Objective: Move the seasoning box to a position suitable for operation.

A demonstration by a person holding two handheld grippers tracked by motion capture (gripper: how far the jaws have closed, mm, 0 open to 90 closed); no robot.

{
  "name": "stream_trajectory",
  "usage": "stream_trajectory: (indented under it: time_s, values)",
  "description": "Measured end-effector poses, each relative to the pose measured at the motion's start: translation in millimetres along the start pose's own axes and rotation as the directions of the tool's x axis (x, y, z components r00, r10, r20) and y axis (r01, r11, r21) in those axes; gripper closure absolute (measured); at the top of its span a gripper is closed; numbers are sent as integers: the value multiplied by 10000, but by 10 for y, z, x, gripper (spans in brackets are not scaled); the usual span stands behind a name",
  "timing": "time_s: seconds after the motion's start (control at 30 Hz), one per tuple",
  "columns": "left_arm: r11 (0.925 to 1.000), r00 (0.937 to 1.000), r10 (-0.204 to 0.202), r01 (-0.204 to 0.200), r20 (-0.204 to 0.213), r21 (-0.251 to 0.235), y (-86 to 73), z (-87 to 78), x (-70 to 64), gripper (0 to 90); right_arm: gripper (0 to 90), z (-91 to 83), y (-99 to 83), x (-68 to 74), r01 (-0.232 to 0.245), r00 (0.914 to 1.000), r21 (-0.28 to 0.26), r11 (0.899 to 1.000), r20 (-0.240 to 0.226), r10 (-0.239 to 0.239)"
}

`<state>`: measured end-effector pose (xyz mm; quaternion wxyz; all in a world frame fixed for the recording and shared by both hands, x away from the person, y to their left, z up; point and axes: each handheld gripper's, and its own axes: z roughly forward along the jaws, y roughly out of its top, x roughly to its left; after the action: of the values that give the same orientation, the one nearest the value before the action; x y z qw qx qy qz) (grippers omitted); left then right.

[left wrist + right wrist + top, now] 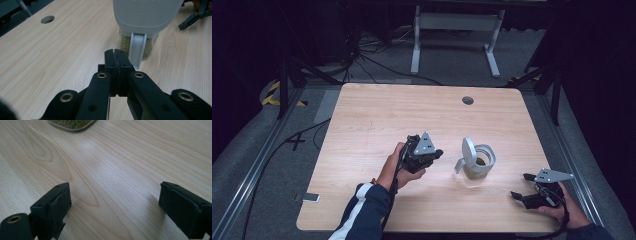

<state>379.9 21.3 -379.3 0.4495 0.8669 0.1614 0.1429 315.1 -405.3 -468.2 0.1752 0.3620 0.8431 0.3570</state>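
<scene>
The left gripper (pixel 116 53) has its jaws pressed together on nothing, tips just beside the container (pixel 477 160) mid-table, whose lid (pixel 468 151) stands open. The likely next step calls for parting them first. The right gripper (pixel 528 189) rests spread, well apart. Count: two grippers, one container.

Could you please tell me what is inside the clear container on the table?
The container holds small green beans or peas, visible through its wall and base. Its raised grey lid and clasp cover part of it, so the fill level is unclear.
</scene>
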Motion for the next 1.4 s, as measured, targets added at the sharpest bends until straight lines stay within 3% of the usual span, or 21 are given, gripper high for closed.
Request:
stream_trajectory:
  time_s: [0.3,0.53,1.1,1.4]
  values:
    - [9995,9996,216,-211,172,-251,236,121,-48,900,105,0,0,0,0,10000,1,10000,0,0]
    - [9989,9988,467,-466,163,-79,354,198,-90,900,106,0,0,0,1,10000,1,10000,0,-1]
    - [9977,9973,651,-644,337,-197,521,322,-156,899,105,0,0,0,-3,10000,3,10000,0,3]
    - [9948,9935,1012,-1008,527,-110,608,412,-213,899,106,-1,0,1,1,10000,6,10000,6,-1]
